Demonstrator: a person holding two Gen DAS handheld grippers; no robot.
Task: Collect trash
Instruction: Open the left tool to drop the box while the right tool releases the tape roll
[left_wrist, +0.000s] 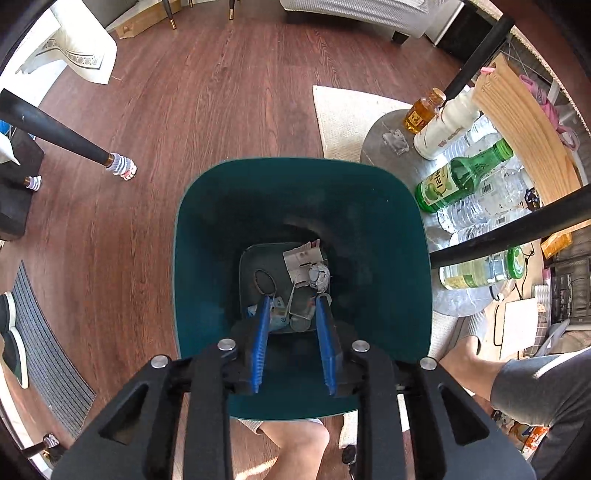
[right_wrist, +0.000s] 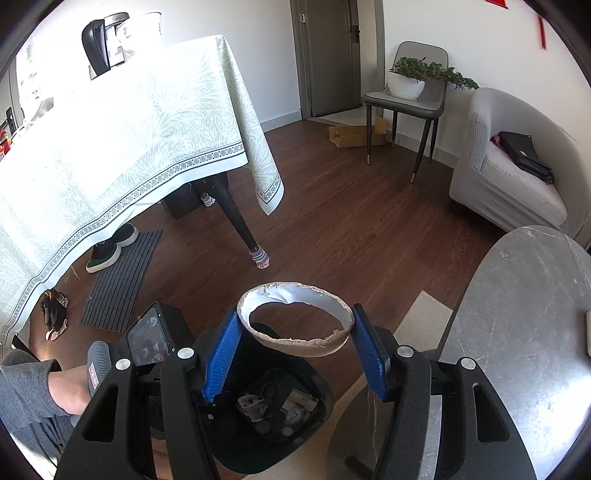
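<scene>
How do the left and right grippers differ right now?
The left gripper holds nothing; the right gripper is shut on a torn cardboard ring. The left gripper's jaws point straight down into the teal bin; the right gripper sits higher, the bin below and behind its fingers. The left gripper's gap is narrower than the right's, which spans the ring. Both have blue ribbed pads.
</scene>
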